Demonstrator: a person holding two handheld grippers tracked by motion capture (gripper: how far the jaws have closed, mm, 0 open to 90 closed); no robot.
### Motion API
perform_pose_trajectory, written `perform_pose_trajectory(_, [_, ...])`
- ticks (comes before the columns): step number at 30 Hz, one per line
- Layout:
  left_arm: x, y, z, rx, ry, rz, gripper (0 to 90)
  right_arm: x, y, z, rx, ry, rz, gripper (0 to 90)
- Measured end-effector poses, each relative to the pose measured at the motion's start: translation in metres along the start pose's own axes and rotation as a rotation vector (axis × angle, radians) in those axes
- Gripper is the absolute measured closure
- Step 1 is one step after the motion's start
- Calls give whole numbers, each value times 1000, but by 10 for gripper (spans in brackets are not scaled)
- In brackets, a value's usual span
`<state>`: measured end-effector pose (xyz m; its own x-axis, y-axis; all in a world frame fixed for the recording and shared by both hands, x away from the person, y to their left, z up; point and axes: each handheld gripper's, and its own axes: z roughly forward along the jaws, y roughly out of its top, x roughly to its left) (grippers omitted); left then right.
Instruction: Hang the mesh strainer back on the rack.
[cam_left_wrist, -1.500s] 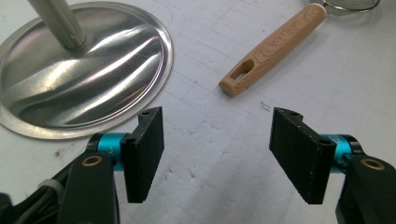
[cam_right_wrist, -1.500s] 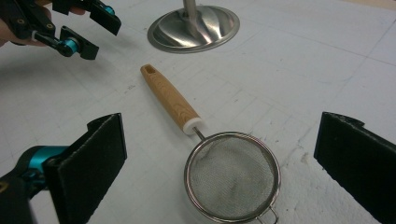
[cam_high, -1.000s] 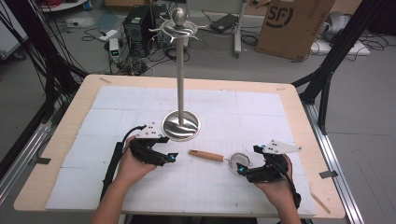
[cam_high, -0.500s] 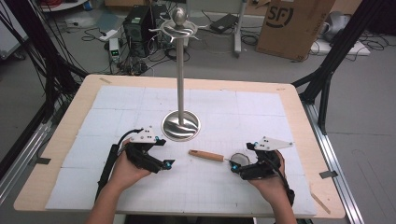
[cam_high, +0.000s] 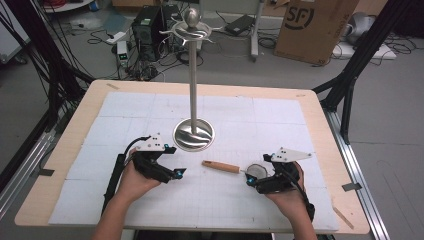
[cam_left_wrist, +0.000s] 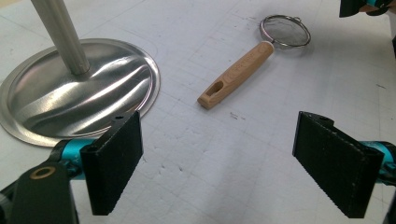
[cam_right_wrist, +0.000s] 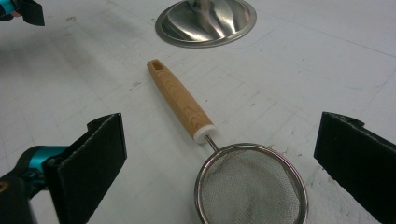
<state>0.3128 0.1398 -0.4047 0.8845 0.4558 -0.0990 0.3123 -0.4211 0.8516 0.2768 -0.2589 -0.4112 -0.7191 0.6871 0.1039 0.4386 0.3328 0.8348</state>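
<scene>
A small strainer (cam_high: 235, 168) with a wooden handle is laid flat on the desk (cam_high: 310, 107), near the middle of its front edge, just in front of the round base of a metal stand (cam_high: 193, 134). The left gripper (cam_high: 172, 172) is held beside the handle end, its fingers (cam_left_wrist: 114, 165) having just been opening, now spread wide with nothing between them. The right gripper (cam_high: 251, 178) is held at the mesh bowl, fingers (cam_right_wrist: 88, 165) spread wide, the bowl untouched between them.

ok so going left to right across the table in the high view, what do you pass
left gripper → metal stand base → strainer's wooden handle → strainer's mesh bowl → right gripper, though bowl and right gripper nearly overlap
</scene>
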Motion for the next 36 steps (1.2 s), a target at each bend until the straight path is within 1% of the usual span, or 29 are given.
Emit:
perform_pose_trajectory(2, [1,0,0,0,2,1,168,-1,0,0,3,-1,-5,11])
perform_pose_trajectory(6, [2,-1,1,10,6,-3,167,-1,-1,0,6,-2,1,11])
perform_pose_trajectory(9, [2,0,0,8,14,-2,168,0,-1,1,9,-2,-5,11])
perform_pose_trajectory(14, [3,-1,-1,2,13,-4,168,2,1,4,16,-3,-13,11])
perform_pose_trajectory(15, [3,-1,-1,1,15,-5,169,3,2,5,25,1,-9,11])
perform_pose_trajectory(16, [4,-1,-1,-1,16,-2,169,3,2,7,31,-3,-19,11])
perform_pose_trajectory(19, [3,0,-2,2,23,-3,169,6,5,12,53,-6,-28,11])
perform_pose_trajectory(21, [2,0,-2,2,21,2,169,6,8,15,66,-9,-29,59])
perform_pose_trajectory(25, [2,0,-3,-2,25,2,170,8,13,22,94,-7,-42,62])
perform_pose_trajectory(26, [3,0,-3,-3,22,2,170,9,14,23,102,-7,-44,73])
perform_pose_trajectory(28, [3,0,-3,-9,24,-1,170,9,17,25,122,5,-60,158])
perform_pose_trajectory(29, [3,0,-3,-11,22,-3,170,9,19,27,131,14,-66,158])
perform_pose_trajectory(31, [3,0,-4,-11,22,-4,170,9,20,31,150,12,-73,159])
perform_pose_trajectory(33, [2,1,-4,-16,22,-4,170,10,21,34,178,-3,-93,170])
perform_pose_trajectory(36, [3,1,-4,-18,23,-7,171,12,20,40,205,-5,-105,207])
